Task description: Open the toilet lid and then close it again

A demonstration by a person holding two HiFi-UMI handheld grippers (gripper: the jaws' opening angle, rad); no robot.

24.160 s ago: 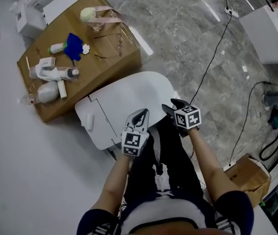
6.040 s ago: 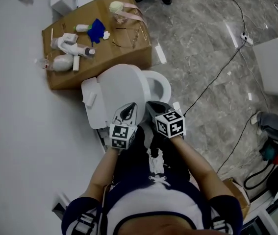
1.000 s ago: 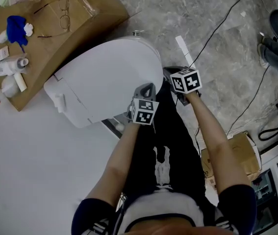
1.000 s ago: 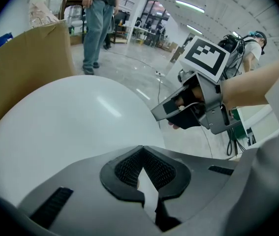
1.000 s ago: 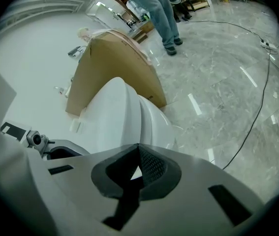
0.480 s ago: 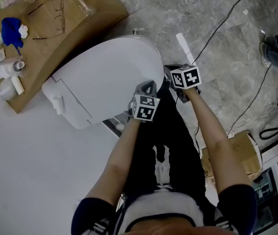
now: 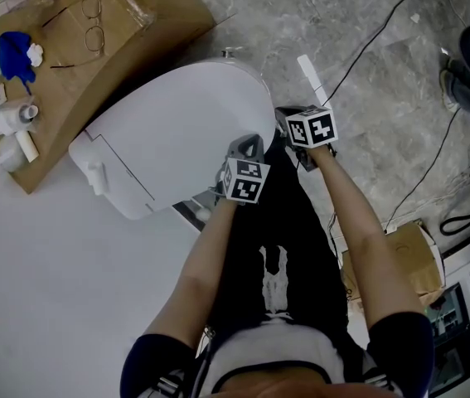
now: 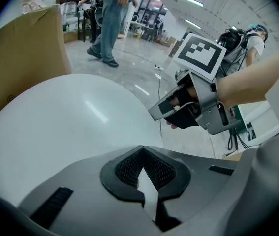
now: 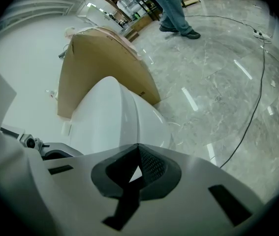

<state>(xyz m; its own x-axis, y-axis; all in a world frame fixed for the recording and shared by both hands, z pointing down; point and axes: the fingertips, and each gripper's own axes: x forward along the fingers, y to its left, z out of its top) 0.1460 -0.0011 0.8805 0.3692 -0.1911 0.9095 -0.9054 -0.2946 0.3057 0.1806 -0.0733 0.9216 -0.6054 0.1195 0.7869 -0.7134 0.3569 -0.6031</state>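
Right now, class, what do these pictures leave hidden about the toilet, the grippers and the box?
- What lies under the toilet lid: the lid covers it in every view.
- Whether the left gripper touches the lid: its own body blocks the left gripper view, and its marker cube blocks the head view.
- Right gripper: likewise.
- Bottles on the cardboard box: print too small; the head view's edge cuts the box.

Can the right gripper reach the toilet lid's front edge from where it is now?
Probably yes. The right gripper points at the closed toilet lid close ahead, with nothing between them; its jaws are shut, so it would have to open to grip.
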